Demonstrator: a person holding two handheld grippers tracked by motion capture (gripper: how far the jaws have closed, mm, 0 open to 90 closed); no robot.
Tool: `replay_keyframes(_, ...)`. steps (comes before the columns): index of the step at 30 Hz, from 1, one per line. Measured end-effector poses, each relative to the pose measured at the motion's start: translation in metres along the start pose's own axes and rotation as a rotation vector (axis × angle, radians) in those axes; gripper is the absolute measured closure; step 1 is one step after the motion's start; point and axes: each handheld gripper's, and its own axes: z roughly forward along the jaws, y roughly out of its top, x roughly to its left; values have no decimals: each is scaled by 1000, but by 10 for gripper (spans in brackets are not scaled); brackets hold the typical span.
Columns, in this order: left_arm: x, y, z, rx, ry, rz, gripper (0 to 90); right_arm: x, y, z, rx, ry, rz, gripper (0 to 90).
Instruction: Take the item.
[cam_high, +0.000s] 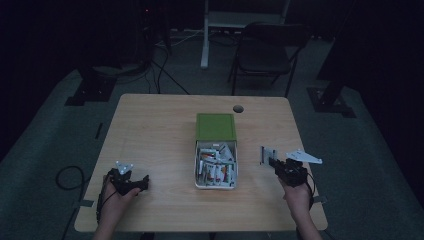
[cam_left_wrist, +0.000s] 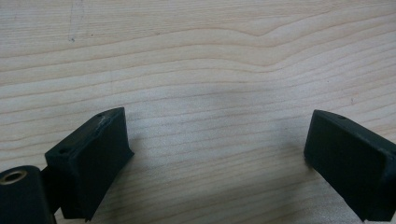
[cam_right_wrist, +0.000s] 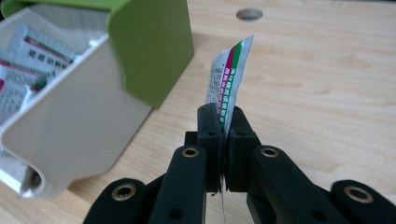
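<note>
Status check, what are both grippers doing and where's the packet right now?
Left gripper open over bare table. Right gripper shut on a packet, right of the box. Nothing in the way.

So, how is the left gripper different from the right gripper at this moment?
The left gripper has its jaws wide apart with bare table between them; the right gripper is shut on a sachet. The left gripper sits left of the open box, the right gripper to its right. Both are hand-held with black jaws.

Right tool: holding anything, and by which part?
Yes. The right tool is shut on a sachet, pinched at its lower edge; the rest sticks up beyond the jaws.
</note>
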Motion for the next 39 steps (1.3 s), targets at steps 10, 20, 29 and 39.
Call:
replay_keyframes(10,0,0,0,0,0,0,69,-11,-20,6,64,-11,4,874)
replay_keyframes(20,0,0,0,0,0,0,69,-18,-32,11,112,-18,9,873)
replay_keyframes(29,0,0,0,0,0,0,69,-26,-35,14,143,-22,23,873)
replay_keyframes(39,0,0,0,0,0,0,69,-42,-39,17,176,-63,55,791)
